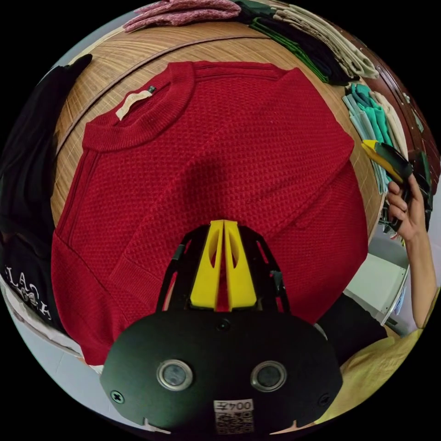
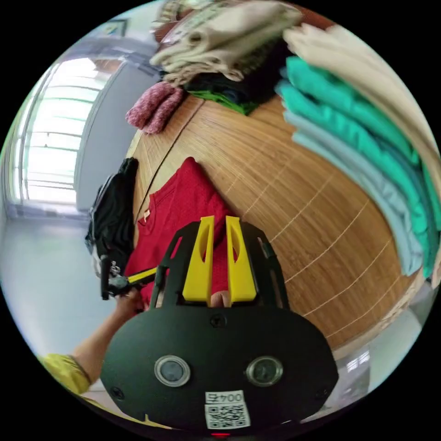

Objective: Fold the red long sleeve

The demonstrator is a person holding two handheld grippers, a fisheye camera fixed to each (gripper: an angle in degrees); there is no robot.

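Both views are round fisheye pictures ringed in black, with straight lines bowing hard toward the rim — the desk edge and its grain curve like arcs. In the right gripper view, daylight pours from a window at nine to ten o'clock; its panes are blown out to near white, and the stacked clothes at one to three o'clock smear soft. The left gripper view is evenly bright, colours strong, the knit of the red long sleeve crisp at centre. A soft dark shadow lies on it just above the left tongs. The camera housing at six o'clock sits dark, slightly glossy.
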